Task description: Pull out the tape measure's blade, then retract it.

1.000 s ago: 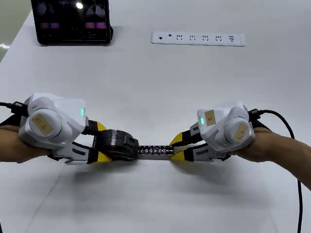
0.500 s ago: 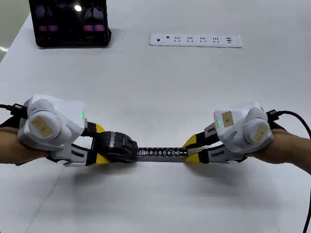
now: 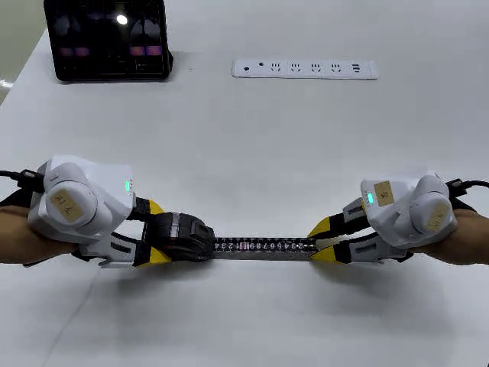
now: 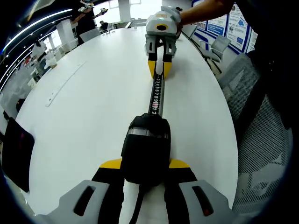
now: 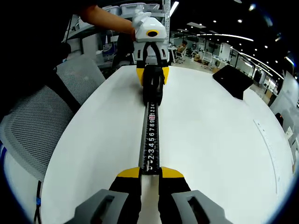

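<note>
On the white table (image 3: 252,138) the tape (image 3: 181,236) sits low and left of centre in the head view, its black case clamped between the yellow-tipped jaws of the left gripper (image 3: 157,232), which close on its two sides. The blade (image 3: 263,245) is drawn out to the right in a straight, level line just above the tabletop, with printed numbers running along it. Its far end is pinched between the jaws of the right gripper (image 3: 321,241), which are closed tight on the tip. In the right gripper view the blade (image 5: 150,135) runs straight ahead from the closed jaws to the case (image 5: 152,86) held by the other gripper. The left gripper view shows the reverse: case (image 4: 145,149) up close, blade (image 4: 156,95) leading away. The two grippers face each other, well apart, each held in a hand. At the far edge of the table lie a white power strip (image 3: 304,69) and, to its left, a dark tablet (image 3: 107,38) standing upright.
</note>
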Action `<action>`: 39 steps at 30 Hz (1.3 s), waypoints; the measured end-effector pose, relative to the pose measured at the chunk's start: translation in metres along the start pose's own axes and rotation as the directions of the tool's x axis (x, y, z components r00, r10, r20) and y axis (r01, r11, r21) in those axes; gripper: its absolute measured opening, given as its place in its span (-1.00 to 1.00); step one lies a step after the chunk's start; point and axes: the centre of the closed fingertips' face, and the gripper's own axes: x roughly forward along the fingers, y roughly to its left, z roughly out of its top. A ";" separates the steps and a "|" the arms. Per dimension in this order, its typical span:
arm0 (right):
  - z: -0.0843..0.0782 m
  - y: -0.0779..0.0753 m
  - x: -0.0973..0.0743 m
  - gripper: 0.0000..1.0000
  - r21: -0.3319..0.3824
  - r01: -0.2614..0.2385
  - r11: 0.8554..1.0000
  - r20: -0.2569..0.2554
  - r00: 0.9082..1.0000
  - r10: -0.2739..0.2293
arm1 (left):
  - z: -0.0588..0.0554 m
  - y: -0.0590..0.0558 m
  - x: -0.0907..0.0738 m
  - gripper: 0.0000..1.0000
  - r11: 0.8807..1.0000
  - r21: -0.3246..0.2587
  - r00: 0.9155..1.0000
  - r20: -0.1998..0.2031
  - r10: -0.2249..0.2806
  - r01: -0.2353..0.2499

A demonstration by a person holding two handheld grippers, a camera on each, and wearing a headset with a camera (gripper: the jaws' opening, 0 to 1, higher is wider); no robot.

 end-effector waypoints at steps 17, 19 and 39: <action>-0.024 0.003 -0.022 -0.81 0.013 0.012 1.000 -0.035 0.999 -0.012 | 0.000 0.000 0.001 -0.46 1.000 0.005 1.000 -0.010 -0.004 0.004; -0.027 0.003 -0.024 -0.81 0.015 0.014 1.000 -0.039 0.999 -0.014 | 0.000 0.000 0.001 -0.46 1.000 0.005 1.000 -0.011 -0.004 0.004; -0.052 0.007 -0.049 -0.81 0.040 0.032 0.999 -0.081 0.996 -0.029 | 0.000 0.000 0.001 -0.46 1.000 0.007 1.000 -0.020 -0.007 0.007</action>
